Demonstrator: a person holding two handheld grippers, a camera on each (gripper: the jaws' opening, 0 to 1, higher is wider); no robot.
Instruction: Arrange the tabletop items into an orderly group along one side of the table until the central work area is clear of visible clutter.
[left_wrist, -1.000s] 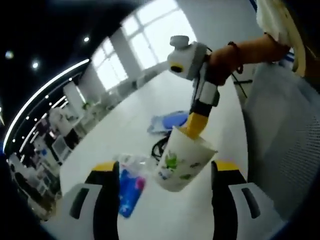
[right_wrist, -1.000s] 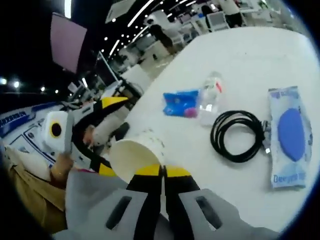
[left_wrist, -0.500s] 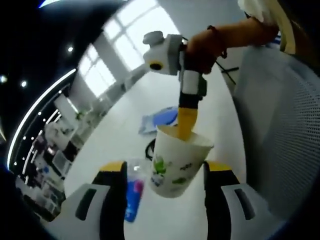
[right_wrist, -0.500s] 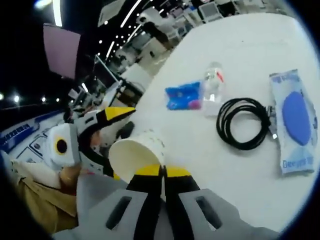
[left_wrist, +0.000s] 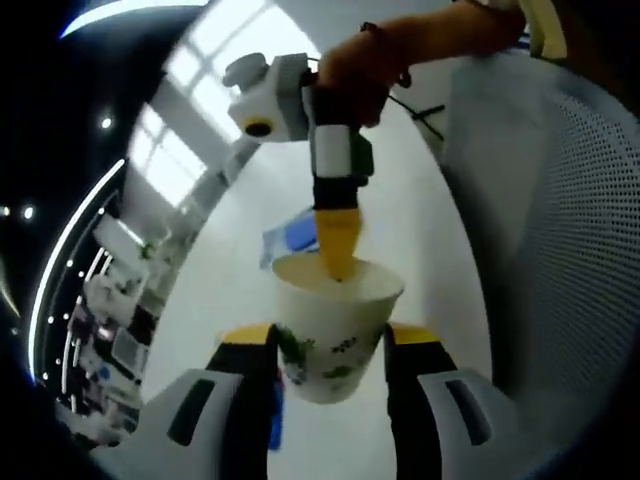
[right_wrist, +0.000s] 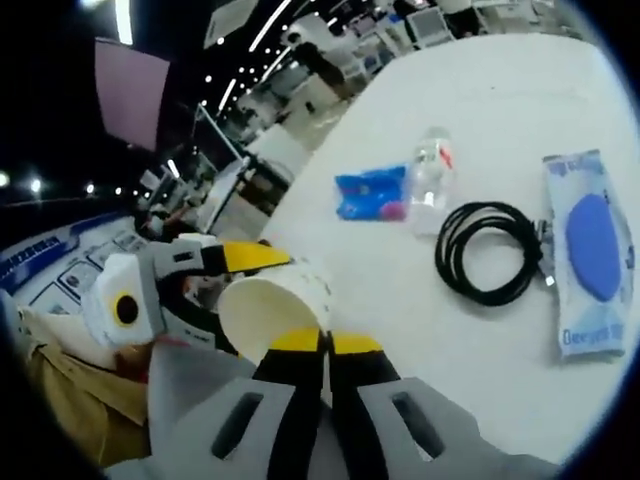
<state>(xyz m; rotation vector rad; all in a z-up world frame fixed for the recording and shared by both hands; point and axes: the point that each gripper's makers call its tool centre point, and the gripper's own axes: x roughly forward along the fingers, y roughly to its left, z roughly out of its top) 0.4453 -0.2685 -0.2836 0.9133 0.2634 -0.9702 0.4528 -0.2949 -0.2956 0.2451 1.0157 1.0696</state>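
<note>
The right gripper's yellow-tipped fingers (right_wrist: 298, 341) were pressed together on the rim of the paper cup (right_wrist: 268, 312), pinching its wall between them, so that the right gripper (right_wrist: 322, 342) held the cup up off the white table (right_wrist: 520, 90), with its open mouth turned toward the camera in the right gripper view. In the left gripper view the same cup (left_wrist: 331, 325), white with green printed figures, hung between the spread fingers of the left gripper (left_wrist: 327, 335), whose two yellow tips stood on either side of it; whether they touched its sides could not be told. The right gripper (left_wrist: 337, 246) came down from above in that view, held by a person's hand (left_wrist: 352, 75), with its yellow fingers reaching over the cup's rim. In the right gripper view the left gripper (right_wrist: 250, 260) entered from the left, its yellow tip just beside the cup. On the table beyond lay a blue packet (right_wrist: 370, 194) touching a clear plastic bottle (right_wrist: 429, 180) on its side, a coiled black cable (right_wrist: 487, 251) near them, and a flat clear pack with a blue disc (right_wrist: 589, 255) just beside the cable. A grey mesh chair back (left_wrist: 565, 230) filled the right of the left gripper view.
</note>
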